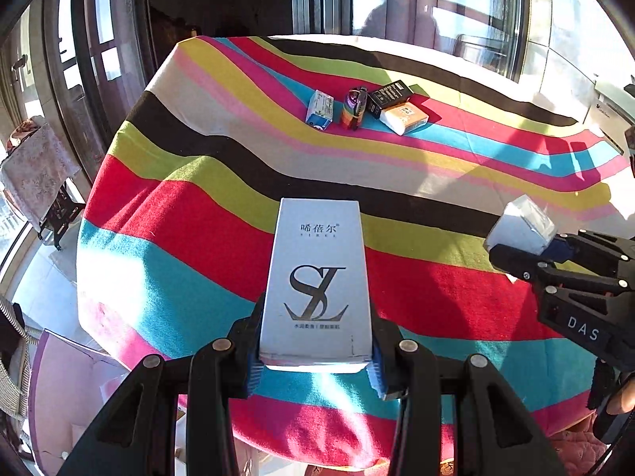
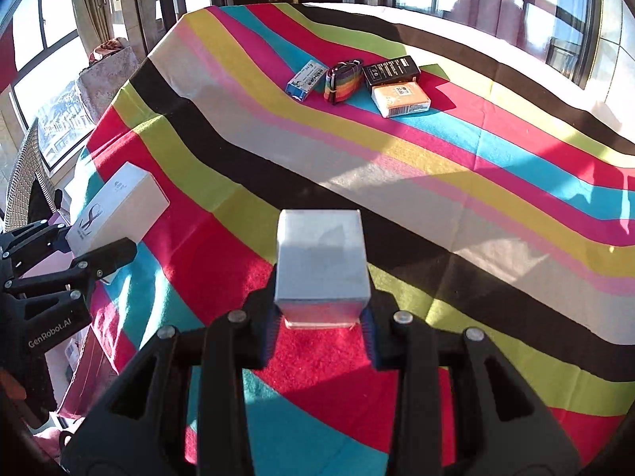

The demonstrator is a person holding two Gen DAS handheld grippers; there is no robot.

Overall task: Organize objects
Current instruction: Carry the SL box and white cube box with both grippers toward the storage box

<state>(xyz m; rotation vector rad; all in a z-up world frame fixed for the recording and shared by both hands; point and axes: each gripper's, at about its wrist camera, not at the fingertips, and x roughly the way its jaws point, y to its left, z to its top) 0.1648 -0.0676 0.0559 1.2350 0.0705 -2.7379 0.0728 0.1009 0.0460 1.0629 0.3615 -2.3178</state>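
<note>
My left gripper (image 1: 315, 369) is shut on a tall white box with a dark "SL" logo (image 1: 317, 285), held above the near part of the striped table. The same white box (image 2: 115, 206) shows at the left of the right wrist view. My right gripper (image 2: 321, 337) is shut on a small white box in clear wrap (image 2: 322, 261); that small box (image 1: 520, 224) also appears at the right edge of the left wrist view. Far across the table lie a blue pack (image 1: 319, 110), a rainbow strap roll (image 1: 354, 109), a black box (image 1: 389, 97) and an orange tissue pack (image 1: 404, 118).
The table wears a cloth with bright stripes (image 1: 238, 182). Windows and dark door frames (image 1: 99, 39) ring the room. A cloth-covered stand (image 1: 35, 170) sits off the table's left side, and a pink carton (image 1: 71, 388) lies on the floor at lower left.
</note>
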